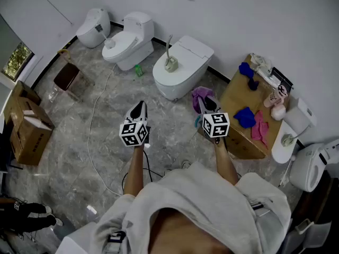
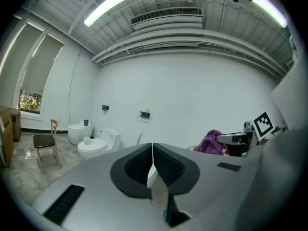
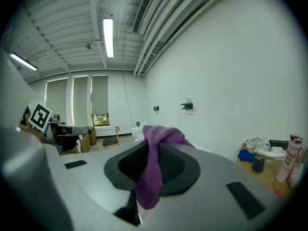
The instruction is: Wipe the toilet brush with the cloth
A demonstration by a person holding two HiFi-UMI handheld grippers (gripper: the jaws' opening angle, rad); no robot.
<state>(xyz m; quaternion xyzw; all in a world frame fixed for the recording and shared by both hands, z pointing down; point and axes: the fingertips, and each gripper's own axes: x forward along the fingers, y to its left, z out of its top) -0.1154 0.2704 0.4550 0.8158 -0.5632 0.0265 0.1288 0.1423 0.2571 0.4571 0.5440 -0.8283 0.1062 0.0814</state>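
The toilet brush stands in its holder on the lid of the middle white toilet, its handle pointing up; in the left gripper view only the handle shows above the jaws. My right gripper hangs to the right of that toilet, shut on a purple cloth. In the right gripper view, that cloth drapes over the right gripper and down between its jaws. My left gripper is held over the floor in front of the toilet. The left gripper has its jaws pressed together, nothing between them.
A wooden table at the right carries blue cloths, a pink cloth and bottles. Two more toilets stand at the back left, another at the far right. Cardboard boxes, a chair and a floor cable lie left.
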